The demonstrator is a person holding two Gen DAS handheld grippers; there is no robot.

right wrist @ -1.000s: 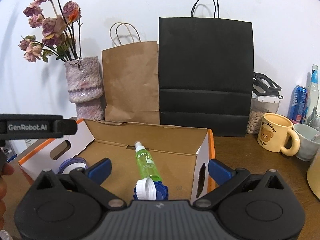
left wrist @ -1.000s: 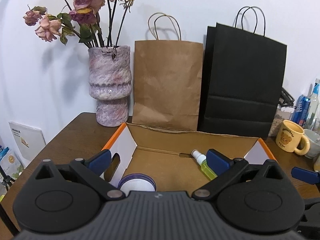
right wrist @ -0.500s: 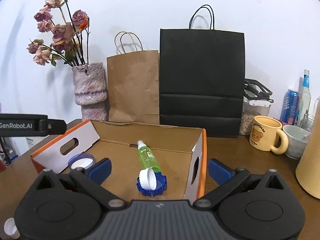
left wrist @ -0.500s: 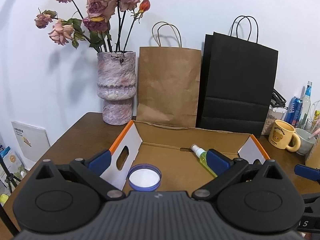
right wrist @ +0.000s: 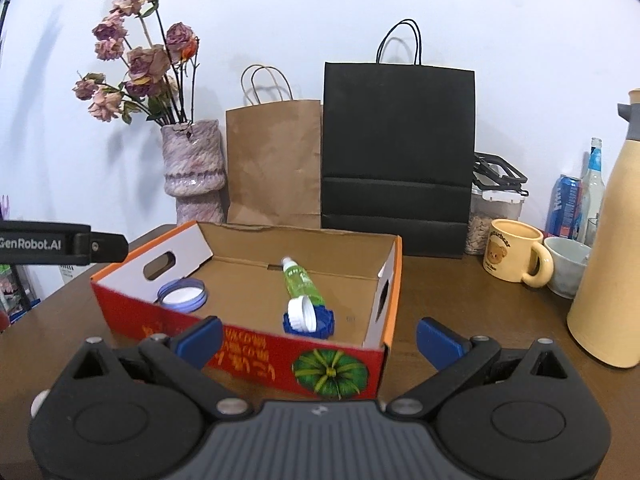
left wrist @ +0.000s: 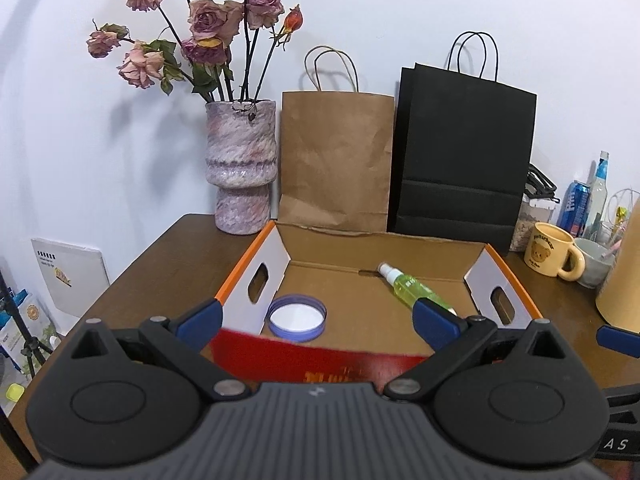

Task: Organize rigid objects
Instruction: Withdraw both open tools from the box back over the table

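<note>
Centre of both frames, box contents: cardboard box (right wrist: 248,336) open-topped on the worktop (right wrist: 460,304); inside, green spray bottle (right wrist: 301,283) lying flat, purple-rimmed lid (right wrist: 182,295) at the left end, blue cap with a white cap (right wrist: 308,318) resting in it near the front wall.

Bottle axis: long axis running front to back, nozzle toward the far wall, base toward the cameras.

Direction from fingers: box contents ahead of and below both pairs, well apart, nothing touched.

Left gripper (left wrist: 316,316): fingers (left wrist: 200,314) spread wide, nothing between them; lid (left wrist: 297,316) just beyond the left tip, bottle (left wrist: 408,284) partly behind the right tip.

Right gripper (right wrist: 320,338): fingers (right wrist: 438,340) apart and empty, hanging in front of the box's red printed wall, right tip past its right corner.

Nearer hand, as a judgement: left for the lid, right for the caps and bottle.

Right view only: blue and white caps, pumpkin print on the front wall, tan jug (right wrist: 612,248) at right edge, left gripper's body at middle left.

Left view only: white card leaning on the wall at lower left; caps hidden behind the gripper.

Surroundings: vase of dried roses (right wrist: 194,168), brown bag (right wrist: 274,164), black bag (right wrist: 398,156), yellow mug (right wrist: 514,256) behind and right of the box.
</note>
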